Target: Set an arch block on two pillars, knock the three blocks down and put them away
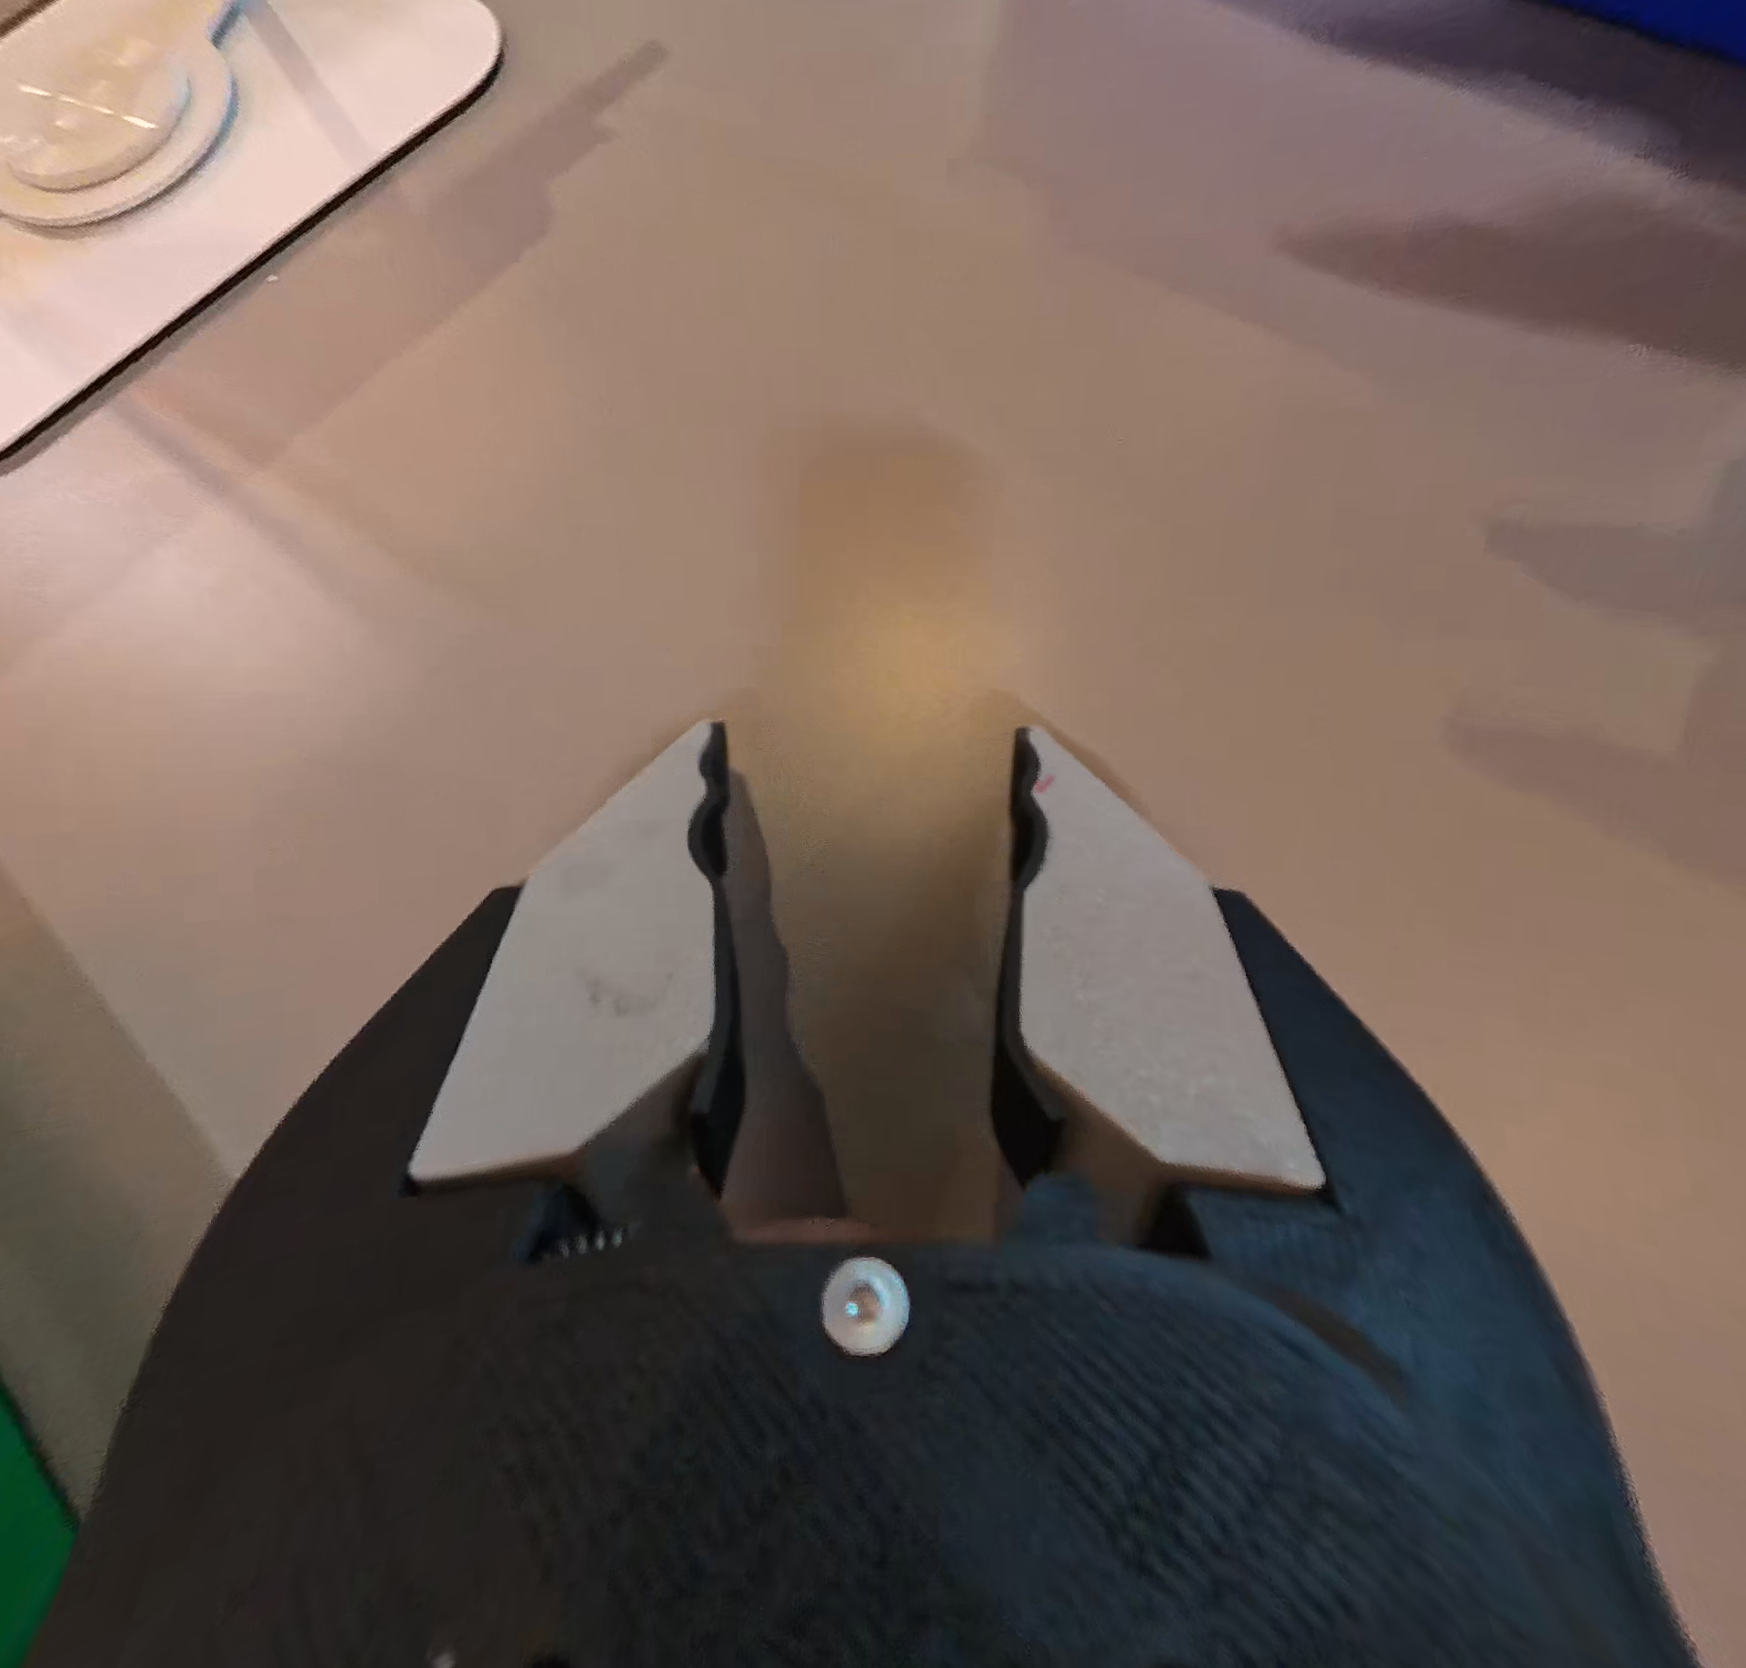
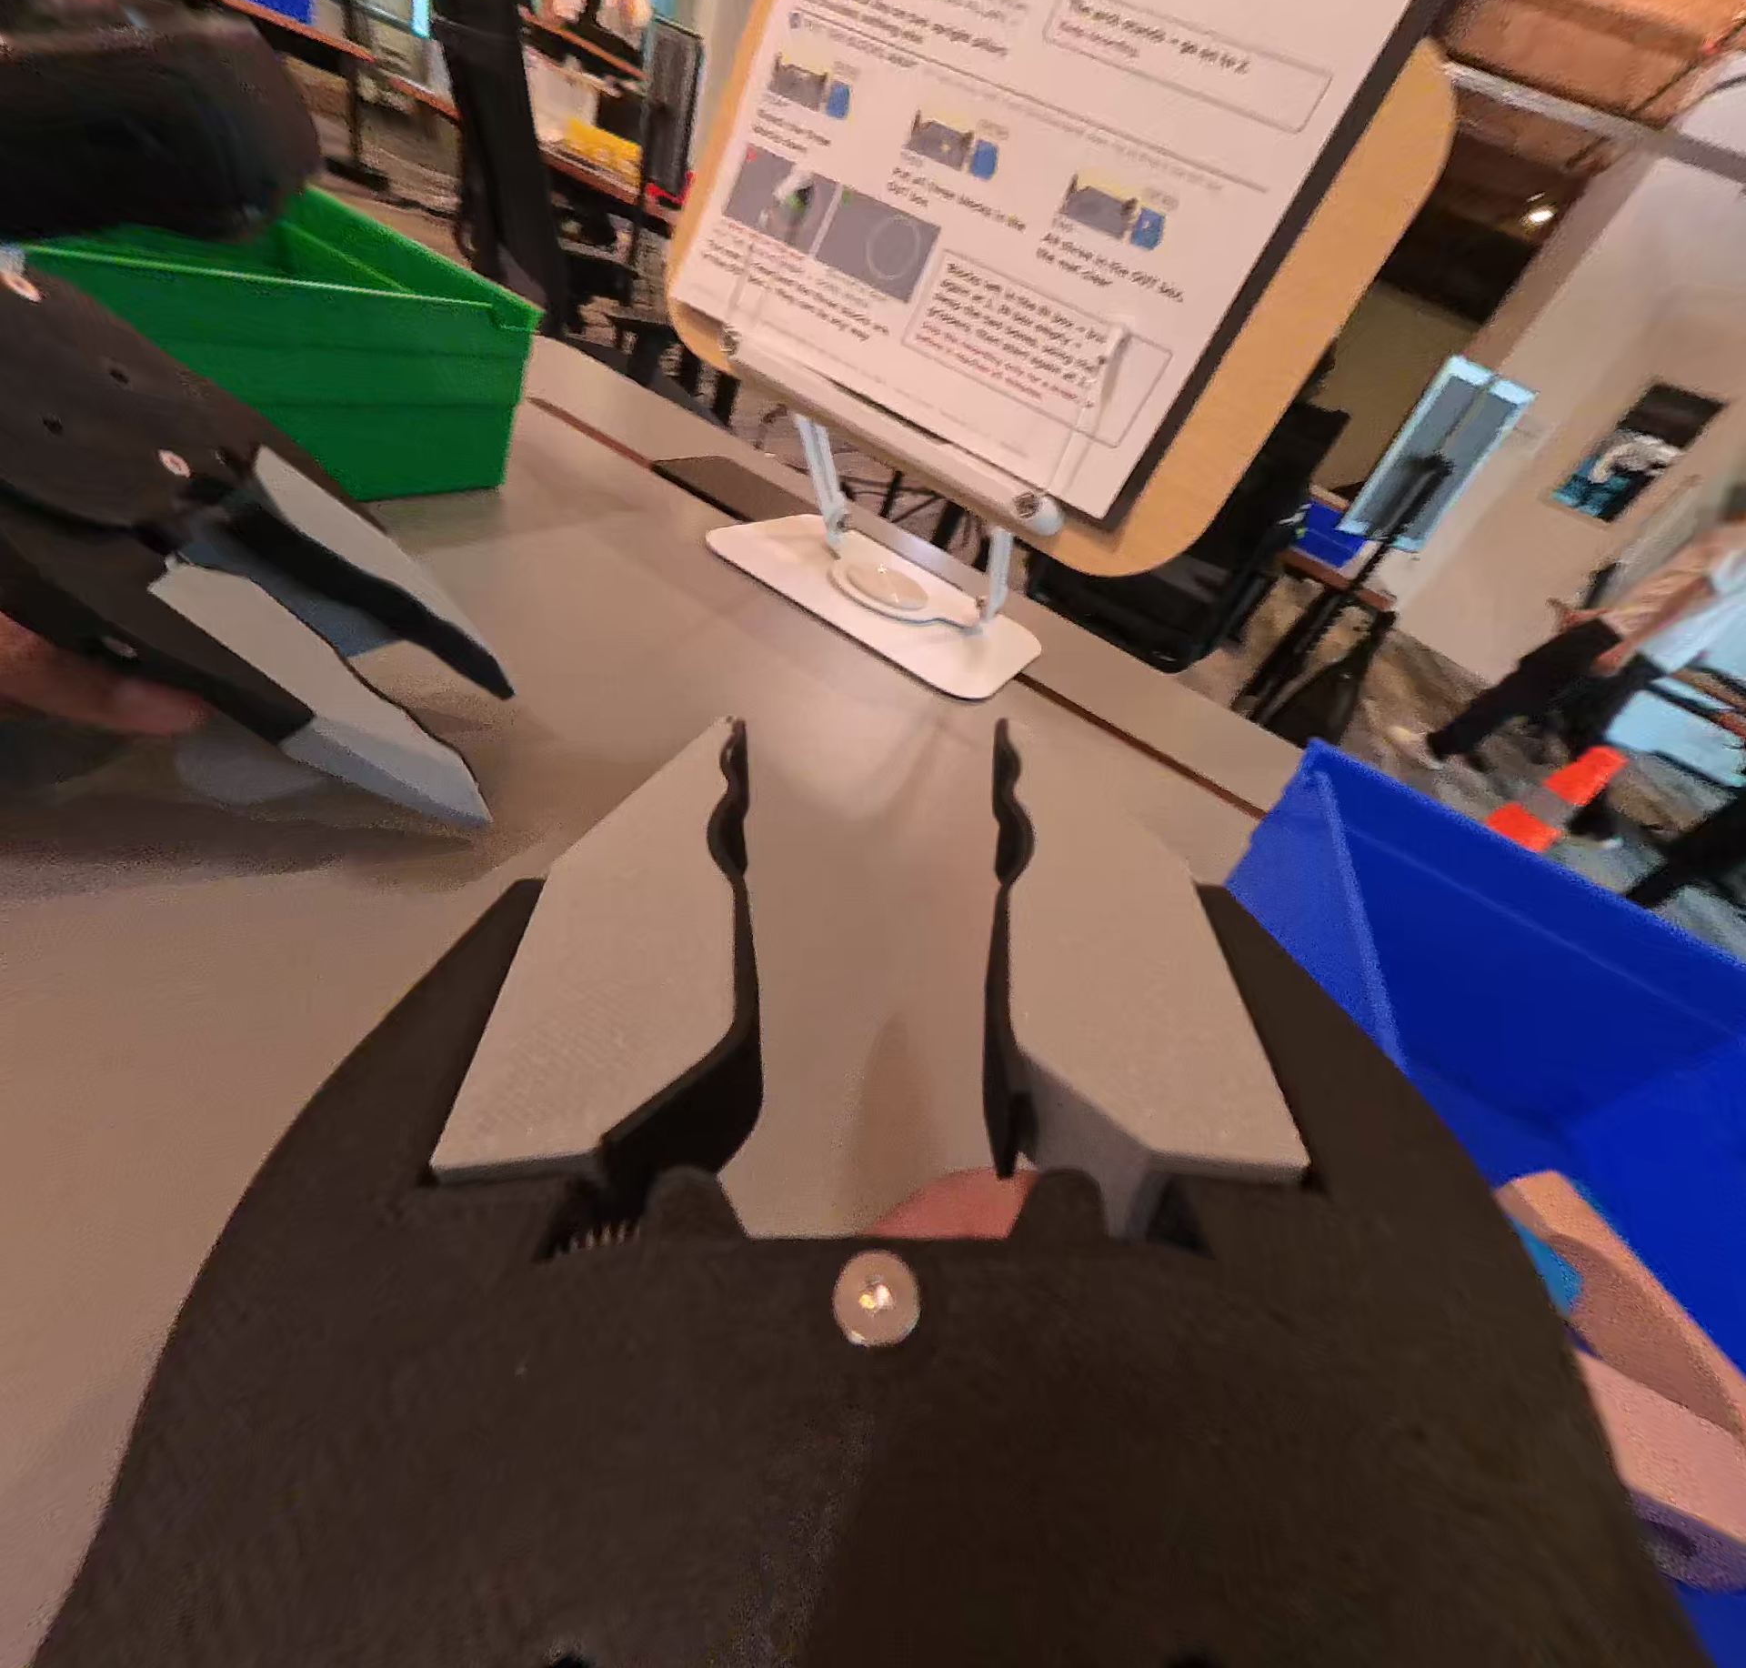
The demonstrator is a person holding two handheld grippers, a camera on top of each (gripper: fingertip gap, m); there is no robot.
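Left grey-padded black gripper (image 1: 869, 734) spread, empty, above matte grey table (image 1: 1228, 394). Right grey-padded black gripper (image 2: 867, 725) spread, empty, beside blue plastic bin (image 2: 1474, 990) at right edge.

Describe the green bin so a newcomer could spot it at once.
Start at the grey table and find the sign stand at its far edge. Look left of the stand, behind the left gripper: the green bin sits there. The only other bin, the blue bin, is on the right side, nearer the camera.
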